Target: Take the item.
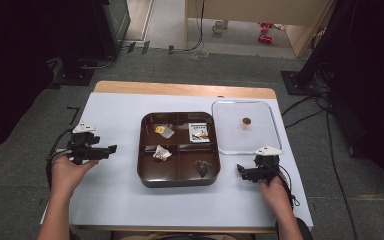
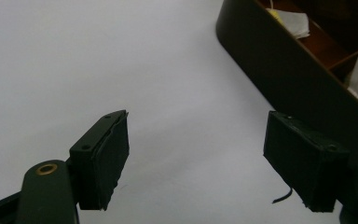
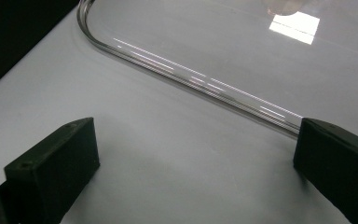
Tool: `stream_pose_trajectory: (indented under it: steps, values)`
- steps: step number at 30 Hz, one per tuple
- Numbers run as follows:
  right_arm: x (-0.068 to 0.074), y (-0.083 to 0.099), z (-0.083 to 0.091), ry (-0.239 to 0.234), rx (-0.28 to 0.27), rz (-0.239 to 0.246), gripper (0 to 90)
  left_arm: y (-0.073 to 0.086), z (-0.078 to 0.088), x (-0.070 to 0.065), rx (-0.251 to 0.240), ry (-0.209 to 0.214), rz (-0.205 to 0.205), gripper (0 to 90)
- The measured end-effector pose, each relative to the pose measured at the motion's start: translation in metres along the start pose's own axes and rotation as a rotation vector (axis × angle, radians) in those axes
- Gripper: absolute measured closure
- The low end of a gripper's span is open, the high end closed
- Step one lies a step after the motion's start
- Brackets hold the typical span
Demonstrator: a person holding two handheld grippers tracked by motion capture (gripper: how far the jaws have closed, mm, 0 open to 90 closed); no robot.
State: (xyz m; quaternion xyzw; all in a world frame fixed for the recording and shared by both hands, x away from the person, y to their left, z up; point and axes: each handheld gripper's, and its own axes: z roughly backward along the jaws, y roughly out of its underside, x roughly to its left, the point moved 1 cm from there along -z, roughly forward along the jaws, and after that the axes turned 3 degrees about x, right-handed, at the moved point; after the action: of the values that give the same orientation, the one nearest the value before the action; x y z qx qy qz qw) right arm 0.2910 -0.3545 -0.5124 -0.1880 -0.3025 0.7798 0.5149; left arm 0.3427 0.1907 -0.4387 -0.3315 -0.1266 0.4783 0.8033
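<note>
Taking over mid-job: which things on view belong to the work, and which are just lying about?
Work:
brown tray
clear lid
white packet
left gripper
right gripper

Lying about:
red cans
mug
floor cables

Tongs [image 2: 196,161] gape empty over white table [image 2: 98,60]; brown tray [image 2: 279,70] at upper right.

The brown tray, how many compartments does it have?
4: the brown tray has far-left with a yellow packet, far-right, near-left, and near-right compartments.
</note>
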Motion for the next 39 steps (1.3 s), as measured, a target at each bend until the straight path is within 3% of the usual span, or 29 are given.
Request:
stream_pose_trajectory:
  steps: [19,24,39]
  values:
    - [0.0,0.0,0.0,0.0,0.0,0.0,0.0,-0.016,-0.002,-0.03,0.008,0.046,-0.061,27.8]
    - [0.0,0.0,0.0,0.0,0.0,0.0,0.0,-0.019,0.0,-0.036,-0.01,0.063,-0.069,29.1]
    - [0.0,0.0,0.0,0.0,-0.002,0.001,0.0,-0.036,-0.003,-0.069,-0.035,0.113,-0.153,30.3]
